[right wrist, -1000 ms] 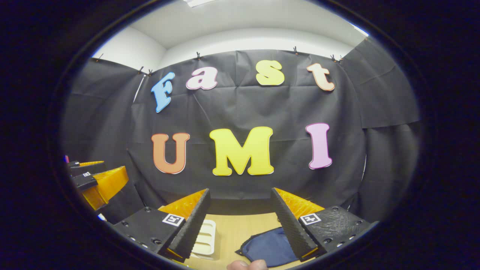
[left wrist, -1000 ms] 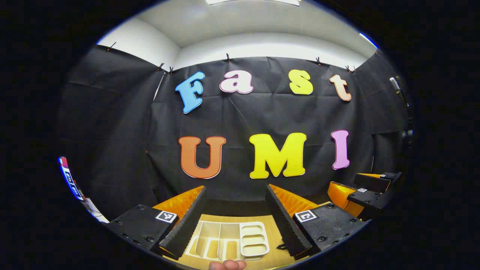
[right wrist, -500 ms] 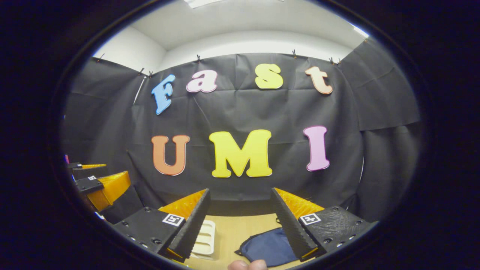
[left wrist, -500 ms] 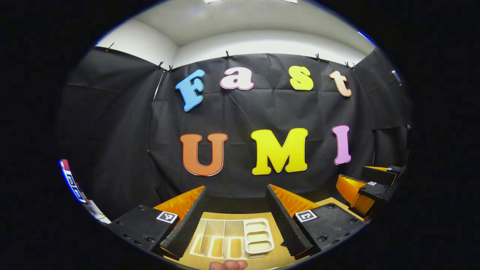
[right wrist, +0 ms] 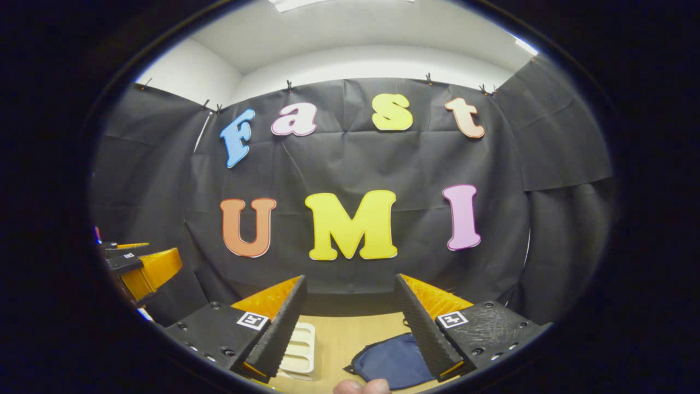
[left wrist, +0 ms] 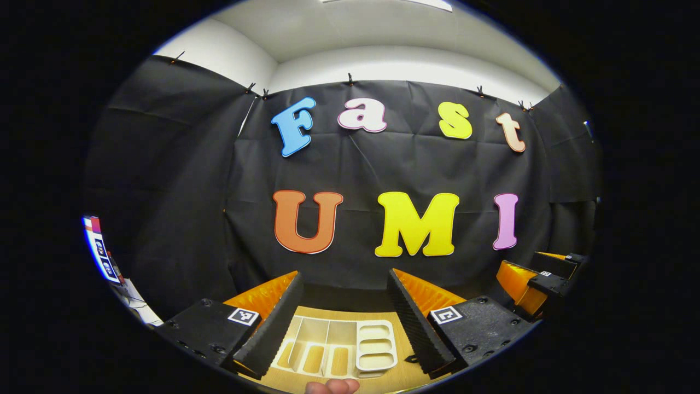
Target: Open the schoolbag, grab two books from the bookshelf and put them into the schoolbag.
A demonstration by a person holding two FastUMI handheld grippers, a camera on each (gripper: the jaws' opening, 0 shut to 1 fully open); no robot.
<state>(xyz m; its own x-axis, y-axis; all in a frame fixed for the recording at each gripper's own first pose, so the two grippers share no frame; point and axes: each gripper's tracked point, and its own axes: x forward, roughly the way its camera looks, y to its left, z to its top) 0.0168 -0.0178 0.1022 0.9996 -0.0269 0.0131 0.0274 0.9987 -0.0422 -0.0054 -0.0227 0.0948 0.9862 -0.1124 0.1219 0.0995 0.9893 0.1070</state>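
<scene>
No words, brands or numbers can be read on anything here; the only signs are small black-and-white square code tags (left wrist: 243, 316), one on each finger block of the left gripper (left wrist: 344, 276) and the right gripper (right wrist: 350, 279), their patterns carrying no legible characters.

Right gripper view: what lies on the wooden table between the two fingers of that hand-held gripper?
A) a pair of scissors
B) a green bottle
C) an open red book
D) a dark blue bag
D: a dark blue bag lies flat on the table between the open fingers.
</scene>
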